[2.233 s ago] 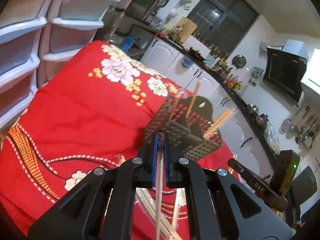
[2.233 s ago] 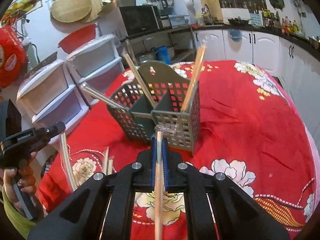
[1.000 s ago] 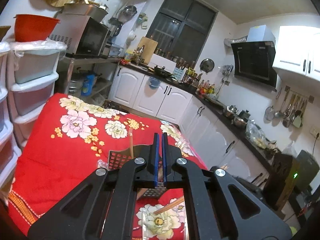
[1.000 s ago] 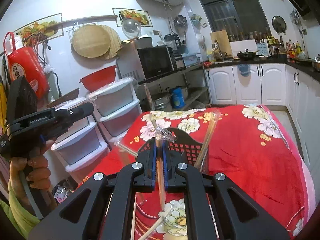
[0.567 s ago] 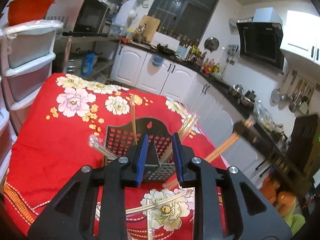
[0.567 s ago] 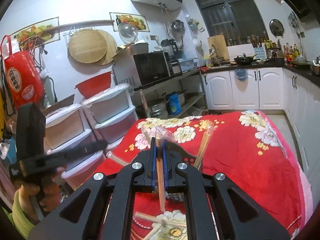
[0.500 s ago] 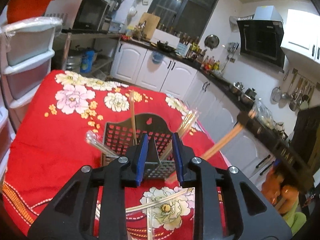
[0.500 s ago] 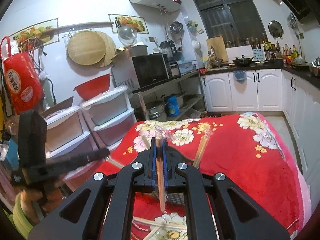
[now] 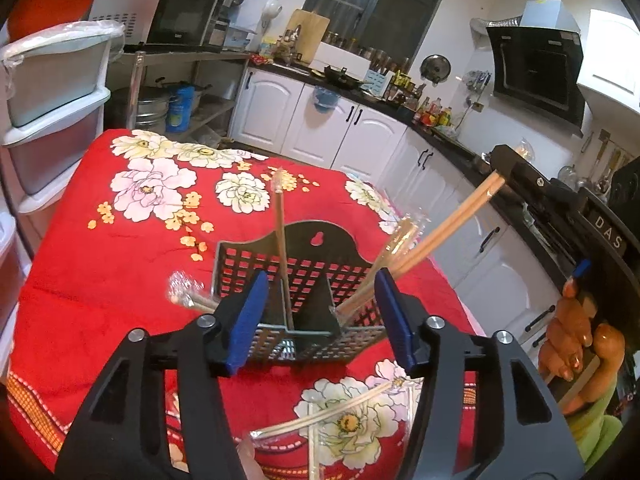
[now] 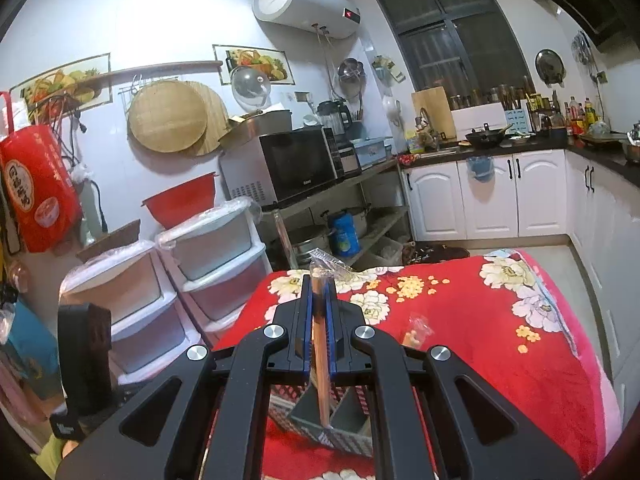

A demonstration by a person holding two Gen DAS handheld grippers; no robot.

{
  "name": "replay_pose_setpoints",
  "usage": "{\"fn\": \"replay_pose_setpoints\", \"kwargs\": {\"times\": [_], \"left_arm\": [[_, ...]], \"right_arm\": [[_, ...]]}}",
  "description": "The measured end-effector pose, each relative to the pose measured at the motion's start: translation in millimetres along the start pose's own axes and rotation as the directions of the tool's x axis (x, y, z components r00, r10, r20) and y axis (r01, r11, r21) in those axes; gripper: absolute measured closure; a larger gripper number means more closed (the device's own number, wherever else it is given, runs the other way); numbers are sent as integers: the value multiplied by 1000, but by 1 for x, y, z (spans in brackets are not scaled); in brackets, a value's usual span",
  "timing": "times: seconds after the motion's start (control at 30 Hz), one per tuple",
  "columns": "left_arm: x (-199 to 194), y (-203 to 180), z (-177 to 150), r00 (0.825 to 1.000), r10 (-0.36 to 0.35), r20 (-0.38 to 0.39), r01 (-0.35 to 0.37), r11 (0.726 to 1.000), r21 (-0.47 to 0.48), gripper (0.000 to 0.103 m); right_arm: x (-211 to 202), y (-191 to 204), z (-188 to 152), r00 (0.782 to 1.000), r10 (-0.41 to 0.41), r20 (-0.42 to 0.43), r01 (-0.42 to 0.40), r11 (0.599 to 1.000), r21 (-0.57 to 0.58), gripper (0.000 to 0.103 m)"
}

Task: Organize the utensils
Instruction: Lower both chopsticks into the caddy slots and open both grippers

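Observation:
A dark mesh utensil caddy (image 9: 298, 276) stands on the red flowered tablecloth (image 9: 104, 248) and holds several wrapped chopstick pairs. My left gripper (image 9: 320, 316) is open and empty just in front of it. In the left wrist view my right gripper (image 9: 504, 164) holds a wrapped chopstick pair (image 9: 436, 232) slanting down into the caddy's right compartment. In the right wrist view my right gripper (image 10: 319, 312) is shut on that pair (image 10: 322, 364), its lower tip over the caddy (image 10: 340, 412).
More wrapped chopsticks (image 9: 340, 412) lie on the cloth in front of the caddy. Plastic drawer units (image 10: 208, 264) stand left of the table. White kitchen cabinets (image 9: 320, 128) run behind and to the right.
My left gripper let go of its chopsticks and opened wide. My right gripper lifted its chopstick pair and moved it over the caddy, tip down into the right compartment.

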State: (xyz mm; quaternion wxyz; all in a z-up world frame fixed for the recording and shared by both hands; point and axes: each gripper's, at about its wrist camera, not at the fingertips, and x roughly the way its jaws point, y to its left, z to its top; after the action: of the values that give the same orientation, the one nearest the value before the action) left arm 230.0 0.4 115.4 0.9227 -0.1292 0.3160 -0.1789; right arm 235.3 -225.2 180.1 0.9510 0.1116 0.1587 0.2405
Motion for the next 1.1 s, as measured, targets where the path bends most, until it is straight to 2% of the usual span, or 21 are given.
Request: {"fn": "replay_pose_setpoints", "kwargs": {"times": [0.2, 0.53, 0.8, 0.87, 0.93, 1.1], "left_arm": [[12, 11, 9, 999, 36, -5, -36, 999, 2, 47], [27, 15, 13, 995, 96, -17, -95, 994, 45, 35], [28, 8, 11, 996, 87, -22, -85, 994, 65, 29], [29, 7, 10, 996, 84, -24, -83, 994, 65, 28], [29, 7, 9, 996, 85, -26, -83, 995, 62, 28], [28, 5, 7, 996, 82, -29, -80, 995, 60, 27]], "right_arm": [[27, -6, -2, 1000, 3, -16, -2, 1000, 29, 97], [66, -17, -32, 992, -2, -128, 10, 998, 56, 97], [74, -29, -49, 982, 2, -188, 15, 996, 90, 97], [73, -33, -51, 981, 6, -195, 15, 994, 106, 95], [71, -37, -54, 979, 6, -203, 18, 993, 120, 83], [64, -44, -57, 978, 7, -210, 21, 991, 133, 79]]}}
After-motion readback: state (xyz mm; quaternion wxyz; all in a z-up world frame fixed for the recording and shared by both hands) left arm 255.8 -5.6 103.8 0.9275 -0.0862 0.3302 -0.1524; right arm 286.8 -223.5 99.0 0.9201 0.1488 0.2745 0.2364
